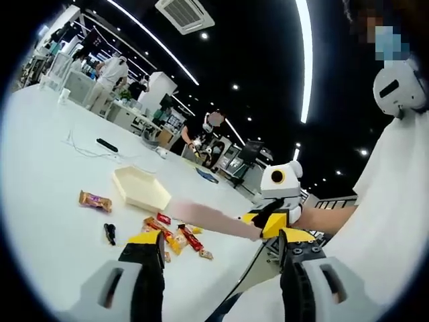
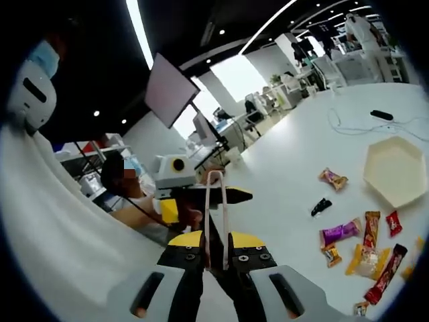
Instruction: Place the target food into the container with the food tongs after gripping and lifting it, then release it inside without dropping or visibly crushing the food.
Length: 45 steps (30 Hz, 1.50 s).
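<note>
White table (image 1: 40, 174), wide and glossy, in a big open office with dark ceiling, long strip lights, a ceiling vent, desks and monitors far back, several people standing far off. In the left gripper view the left gripper (image 1: 221, 265) hangs above the near table edge, jaws spread wide, nothing between them. The right gripper (image 2: 215, 253) has its jaws drawn nearly together, clamped on the handle end of the food tongs (image 2: 214, 201); tongs' long axis runs straight away from the jaws, pale arms rising up the right gripper view, tips near the other gripper's yellow and black jaw. In the left gripper view the tongs show as a blurred pale bar coming in from the right gripper toward the snack pile, holding nothing I can make out. One cream hexagonal container (image 2: 395, 171) sits on the table, open side up, beyond the snacks. Wrapped snacks lie loose near it: purple pack (image 2: 340, 232), red bar (image 2: 385, 274), small red pack (image 2: 393, 222), orange-brown bar (image 2: 371, 230), yellow pack (image 2: 367, 261), a gold pack (image 2: 333, 179) apart on the left; roughly eight to ten, exact count unclear. One small black item (image 2: 321, 206), one black remote (image 2: 381, 115) and a loose white cable (image 2: 348, 127) lie farther out.
</note>
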Each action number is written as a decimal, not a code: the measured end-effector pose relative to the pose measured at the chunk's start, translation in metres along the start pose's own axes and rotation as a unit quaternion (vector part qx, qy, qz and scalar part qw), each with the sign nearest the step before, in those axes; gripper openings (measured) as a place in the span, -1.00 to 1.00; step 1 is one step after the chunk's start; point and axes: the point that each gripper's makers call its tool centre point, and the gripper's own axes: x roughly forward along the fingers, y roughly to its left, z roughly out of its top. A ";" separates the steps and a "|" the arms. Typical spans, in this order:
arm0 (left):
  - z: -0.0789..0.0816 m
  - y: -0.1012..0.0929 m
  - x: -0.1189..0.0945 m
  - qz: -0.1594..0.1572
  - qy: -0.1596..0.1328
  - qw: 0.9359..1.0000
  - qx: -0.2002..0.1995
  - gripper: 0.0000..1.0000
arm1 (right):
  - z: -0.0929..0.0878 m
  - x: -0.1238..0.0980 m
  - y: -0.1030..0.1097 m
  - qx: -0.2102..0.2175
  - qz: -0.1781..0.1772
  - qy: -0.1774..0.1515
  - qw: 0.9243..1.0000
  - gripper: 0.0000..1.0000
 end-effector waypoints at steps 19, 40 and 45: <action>0.017 -0.016 -0.005 -0.056 -0.038 0.997 -0.023 -0.36 | 0.004 0.009 0.015 0.017 0.037 -0.008 0.999 -0.74; 0.025 -0.024 -0.002 -0.098 -0.062 0.991 -0.071 -0.55 | 0.018 0.014 0.020 0.041 0.069 -0.007 0.997 -0.71; 0.028 -0.026 -0.001 -0.111 -0.059 0.989 -0.079 -0.57 | 0.022 0.015 0.021 0.046 0.069 -0.015 0.996 -0.69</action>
